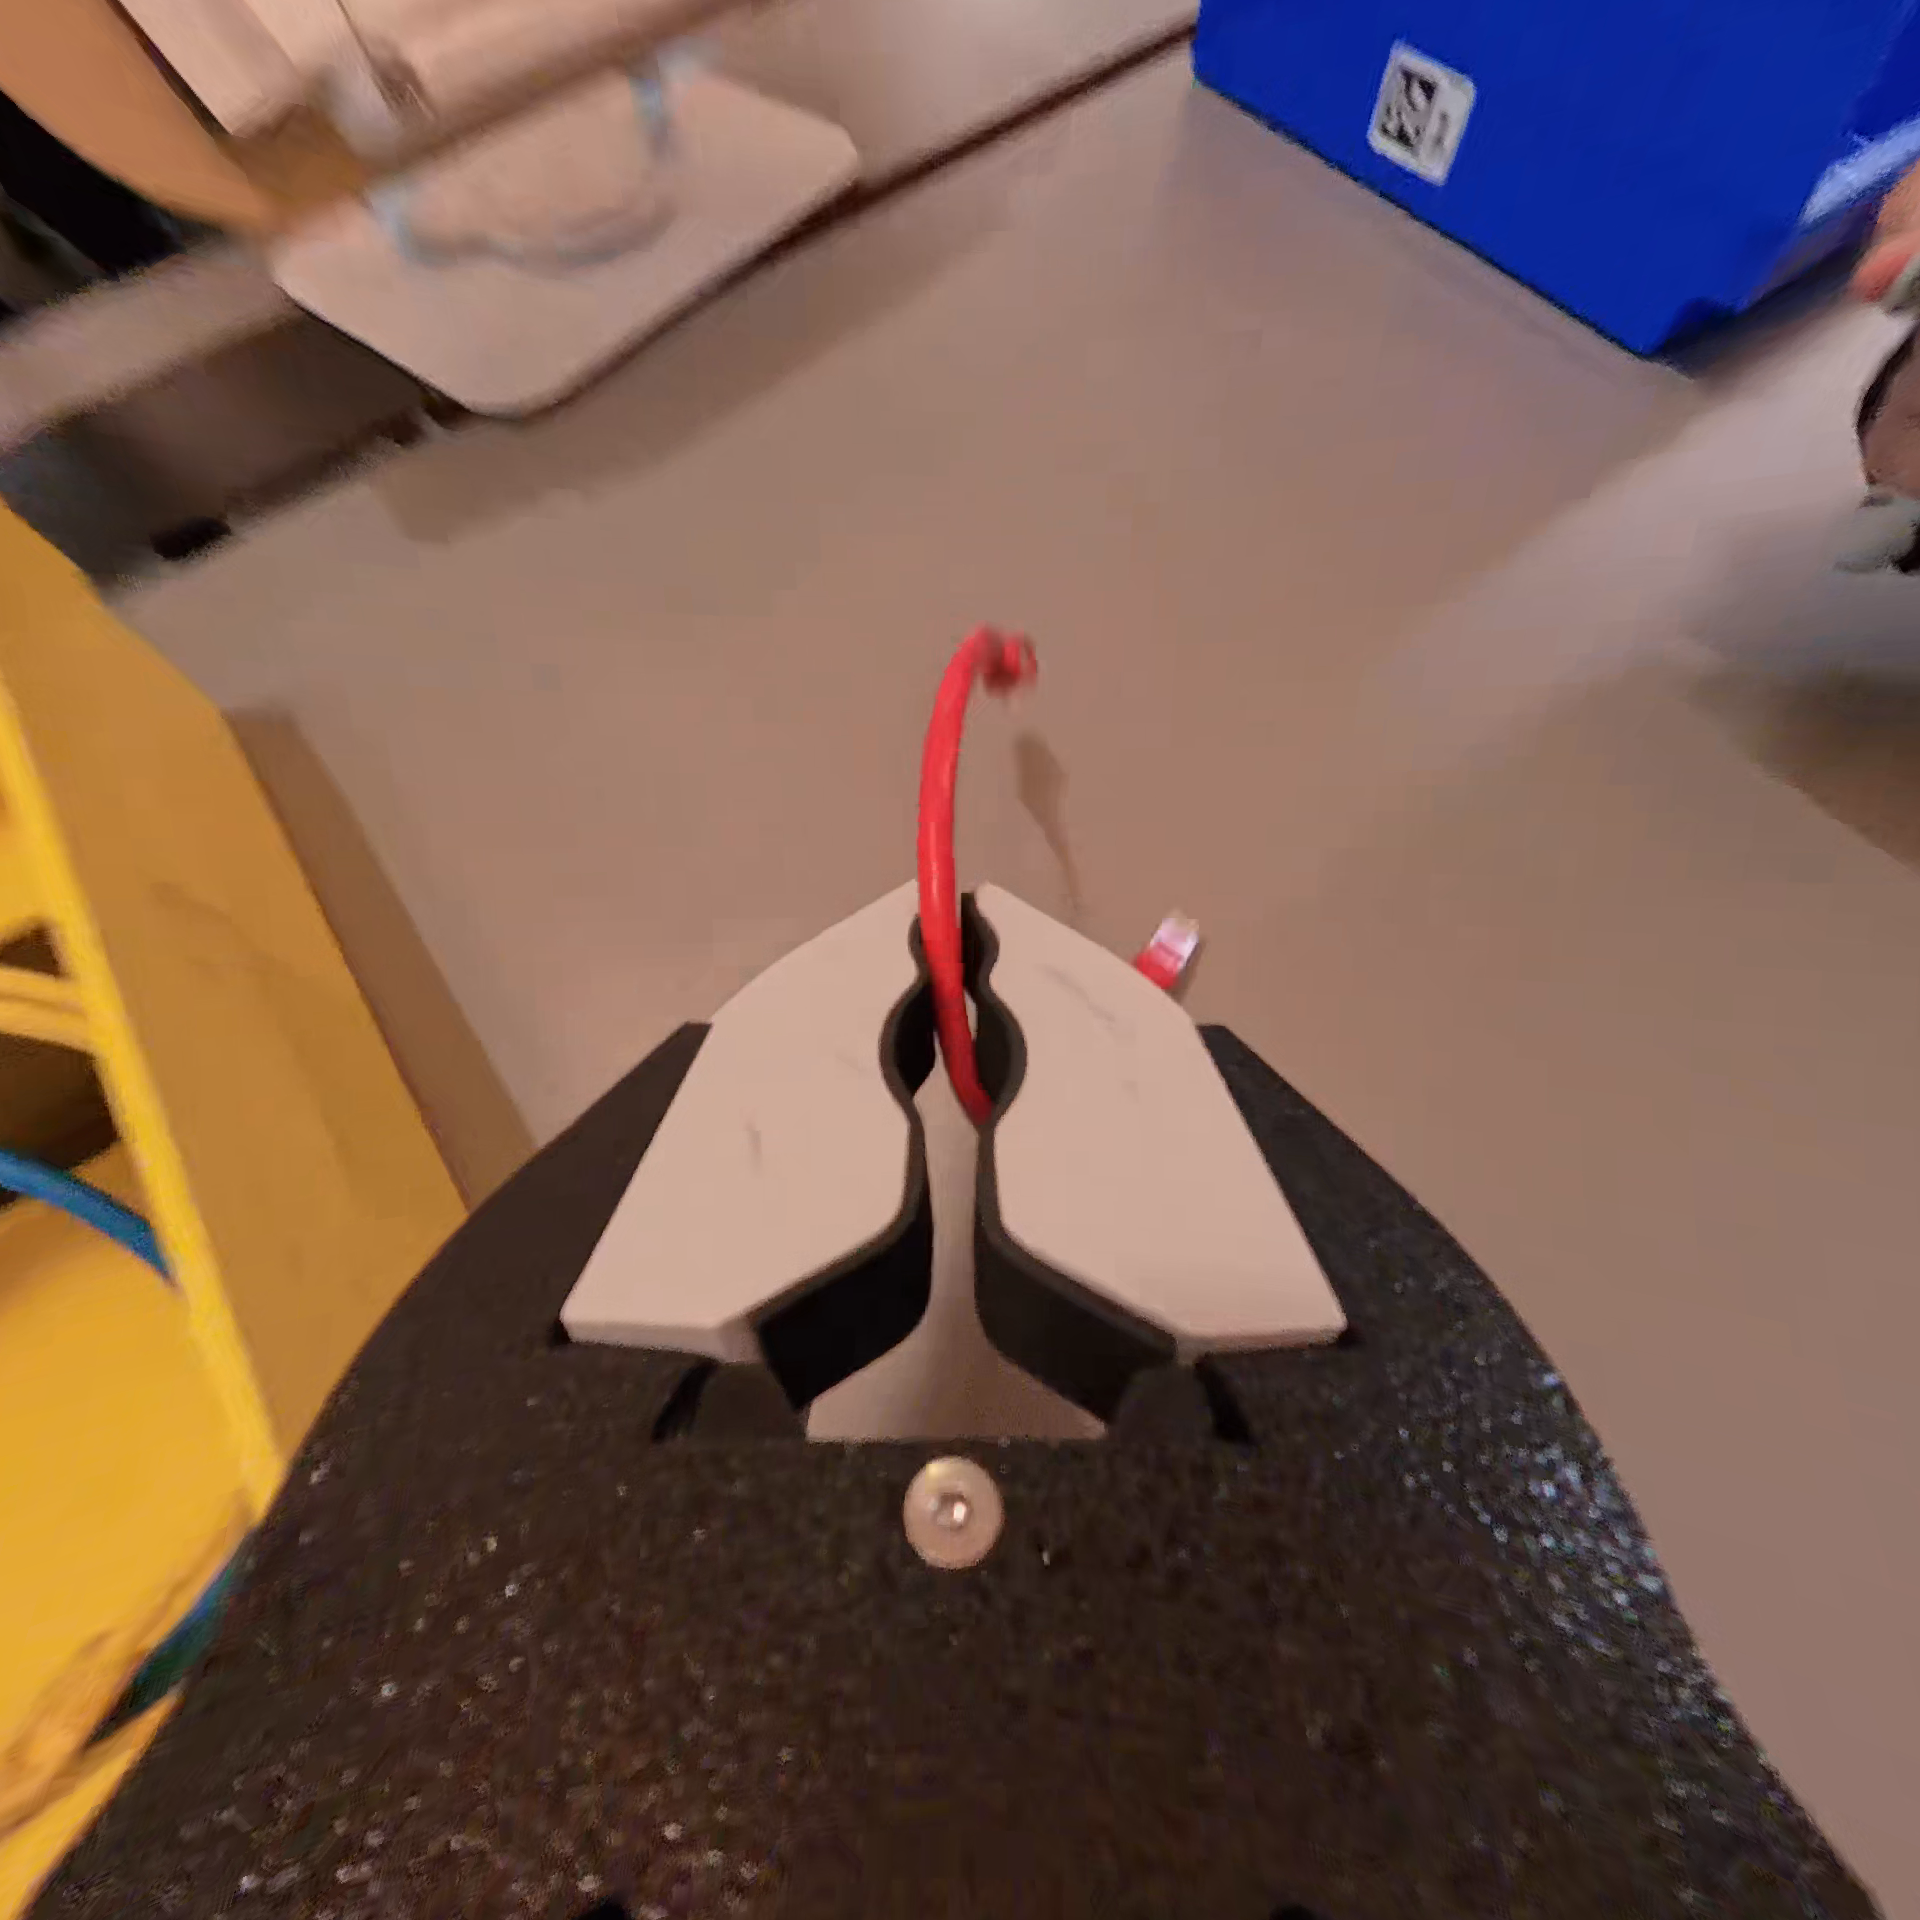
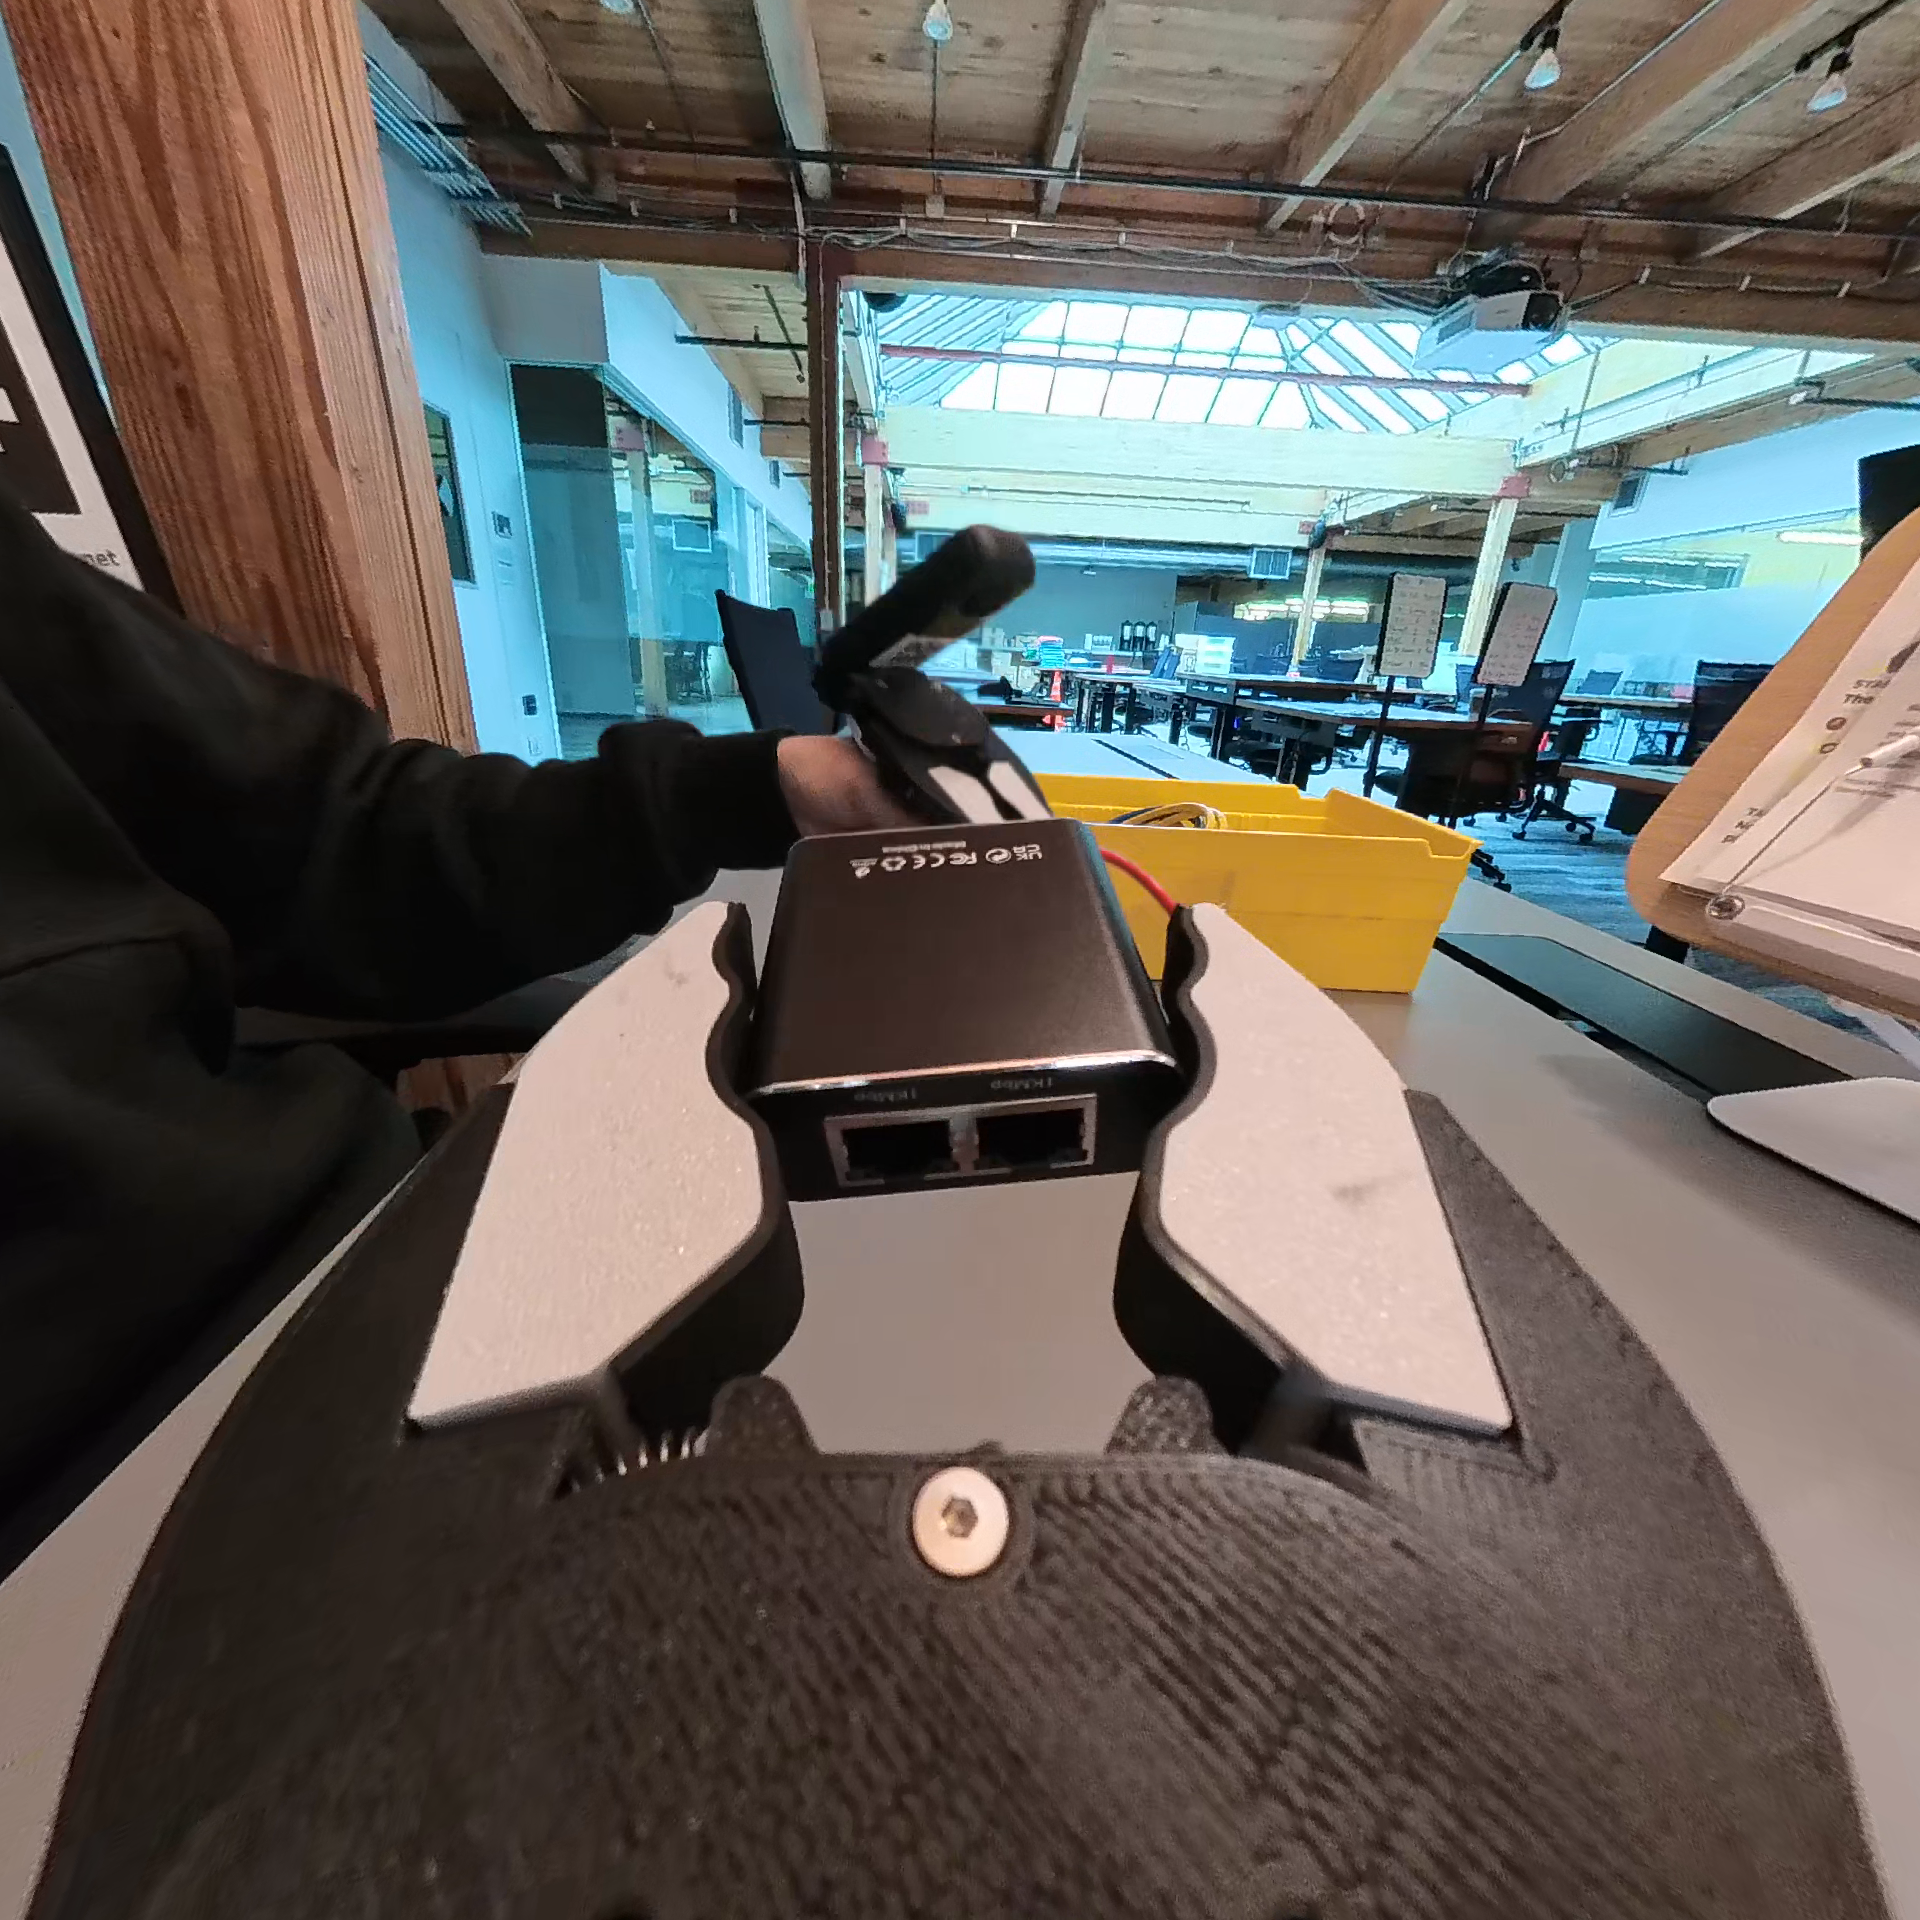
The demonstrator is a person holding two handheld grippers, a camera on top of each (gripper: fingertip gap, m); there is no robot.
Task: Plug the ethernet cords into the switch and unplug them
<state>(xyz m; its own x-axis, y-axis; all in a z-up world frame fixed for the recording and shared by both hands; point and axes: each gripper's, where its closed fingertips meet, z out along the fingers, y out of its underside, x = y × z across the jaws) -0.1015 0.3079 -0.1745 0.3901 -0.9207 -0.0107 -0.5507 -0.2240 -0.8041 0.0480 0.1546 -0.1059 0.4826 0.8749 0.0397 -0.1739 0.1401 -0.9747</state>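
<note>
Switch (image 2: 940, 997) clamped in right gripper (image 2: 961, 1023) — white printed markings on top, red cord (image 1: 940, 831) pinched by left gripper (image 1: 951, 935).

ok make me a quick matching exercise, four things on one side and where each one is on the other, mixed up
Things:
1. red cord
2. switch
3. yellow bin
4. blue box

Places:
A. on the table behind the switch
B. between the left gripper's fingers
C. far right corner of the left wrist view
D. between the right gripper's fingers, both ports empty

Pairs: 1-B, 2-D, 3-A, 4-C
</note>
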